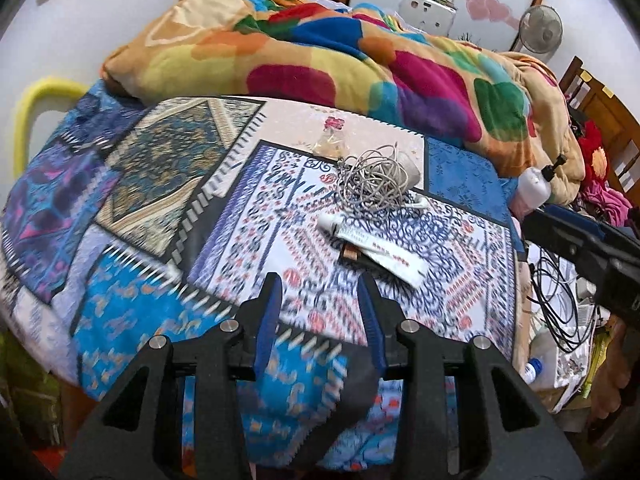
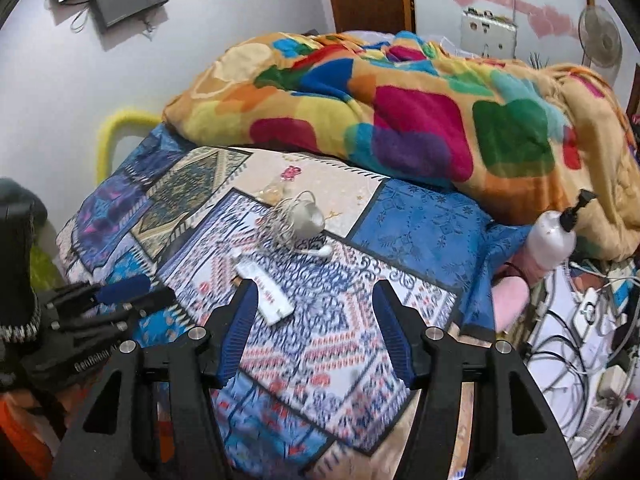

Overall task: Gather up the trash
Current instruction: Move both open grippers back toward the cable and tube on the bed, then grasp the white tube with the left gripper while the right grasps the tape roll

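Patchwork bedspread (image 1: pixel 132 208) bare across near and left parts; open approach there. Centre cluttered: tube (image 1: pixel 372 246), cable tangle (image 1: pixel 372 180), small bottle (image 1: pixel 330 138). Heaped blanket (image 1: pixel 320 64) blocks far side. Pump bottle (image 2: pixel 554 236) and floor cables (image 2: pixel 568 340) crowd right edge.

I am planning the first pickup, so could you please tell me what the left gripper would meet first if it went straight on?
Probably the white tube lying just beyond its open fingers; depth is uncertain, so the patterned bedspread may come first.

Blue patchwork bedspread (image 1: pixel 120 320), multicoloured blanket (image 1: pixel 320 56)
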The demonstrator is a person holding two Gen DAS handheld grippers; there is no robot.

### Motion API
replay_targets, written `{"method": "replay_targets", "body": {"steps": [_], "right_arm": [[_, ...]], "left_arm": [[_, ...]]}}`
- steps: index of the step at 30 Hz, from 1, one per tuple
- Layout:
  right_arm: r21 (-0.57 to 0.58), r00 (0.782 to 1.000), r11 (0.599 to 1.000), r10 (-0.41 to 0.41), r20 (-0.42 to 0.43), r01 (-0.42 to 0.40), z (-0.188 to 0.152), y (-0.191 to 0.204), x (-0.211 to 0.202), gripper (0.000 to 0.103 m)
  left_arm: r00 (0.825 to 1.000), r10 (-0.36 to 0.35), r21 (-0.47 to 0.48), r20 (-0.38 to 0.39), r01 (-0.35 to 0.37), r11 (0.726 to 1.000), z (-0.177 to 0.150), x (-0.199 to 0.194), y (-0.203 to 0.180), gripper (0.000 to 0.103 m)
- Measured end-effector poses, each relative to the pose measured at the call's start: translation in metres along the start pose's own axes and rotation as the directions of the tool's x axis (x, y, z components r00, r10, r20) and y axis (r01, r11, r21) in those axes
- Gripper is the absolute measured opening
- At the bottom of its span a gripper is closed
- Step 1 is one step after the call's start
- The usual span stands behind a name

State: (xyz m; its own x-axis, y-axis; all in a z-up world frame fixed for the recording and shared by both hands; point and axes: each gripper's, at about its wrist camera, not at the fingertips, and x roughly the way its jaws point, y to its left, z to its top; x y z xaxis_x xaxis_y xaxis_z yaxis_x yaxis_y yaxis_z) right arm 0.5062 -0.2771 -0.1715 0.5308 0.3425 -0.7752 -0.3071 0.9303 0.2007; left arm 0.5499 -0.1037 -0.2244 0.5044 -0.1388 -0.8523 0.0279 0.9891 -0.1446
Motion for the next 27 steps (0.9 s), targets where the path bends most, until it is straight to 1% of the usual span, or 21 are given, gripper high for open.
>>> {"method": "replay_targets", "body": {"steps": [5, 10, 15, 18, 19, 20, 22, 23, 26, 27], "right_arm": [[0.053, 0.998, 0.998, 0.021, -0.061, -0.018, 0.021, -0.01, 0.039, 0.056], [0.133, 0.996, 0.99, 0.057, -0.074, -0.047, 0.036, -0.021, 0.075, 0.056], [0.221, 0.986, 0.97, 0.127, -0.105, -0.101, 0.045, -0.028, 0.108, 0.056], [0.245, 0.977, 0.959, 0.176, -0.117, -0.143, 0.047, -0.026, 0.118, 0.056], [0.248, 0.977, 0.958, 0.179, -0.115, -0.146, 0.047, -0.025, 0.119, 0.053], [0.249, 0.977, 0.957, 0.183, -0.112, -0.15, 0.047, -0.025, 0.12, 0.05], [0.255, 0.967, 0.947, 0.228, -0.112, -0.193, 0.045, -0.022, 0.122, 0.035], [0.258, 0.963, 0.944, 0.243, -0.114, -0.207, 0.045, -0.021, 0.123, 0.035], [0.228, 0.974, 0.958, 0.2, -0.103, -0.173, 0.045, -0.016, 0.118, 0.035], [0.219, 0.977, 0.962, 0.187, -0.097, -0.163, 0.045, -0.016, 0.114, 0.034]], "left_arm": [[0.999, -0.032, -0.013, -0.02, 0.032, 0.999, 0.014, 0.035, 0.002, 0.038], [0.997, -0.075, -0.035, -0.035, 0.074, 0.997, 0.023, 0.063, 0.003, 0.038], [0.993, -0.111, -0.058, -0.028, 0.109, 0.992, 0.026, 0.078, 0.003, 0.038], [0.992, -0.125, -0.073, -0.005, 0.124, 0.99, 0.026, 0.081, 0.005, 0.029], [0.99, -0.138, -0.075, -0.003, 0.138, 0.988, 0.027, 0.081, 0.005, 0.024], [0.989, -0.151, -0.076, -0.005, 0.15, 0.986, 0.028, 0.082, 0.005, 0.022], [0.987, -0.16, -0.074, -0.006, 0.159, 0.984, 0.027, 0.082, 0.004, 0.022], [0.988, -0.156, -0.069, -0.003, 0.155, 0.985, 0.027, 0.082, 0.002, 0.022], [0.989, -0.146, -0.051, 0.001, 0.146, 0.988, 0.025, 0.077, -0.002, 0.022], [0.989, -0.148, -0.049, 0.004, 0.148, 0.988, 0.024, 0.074, -0.003, 0.019]]}}
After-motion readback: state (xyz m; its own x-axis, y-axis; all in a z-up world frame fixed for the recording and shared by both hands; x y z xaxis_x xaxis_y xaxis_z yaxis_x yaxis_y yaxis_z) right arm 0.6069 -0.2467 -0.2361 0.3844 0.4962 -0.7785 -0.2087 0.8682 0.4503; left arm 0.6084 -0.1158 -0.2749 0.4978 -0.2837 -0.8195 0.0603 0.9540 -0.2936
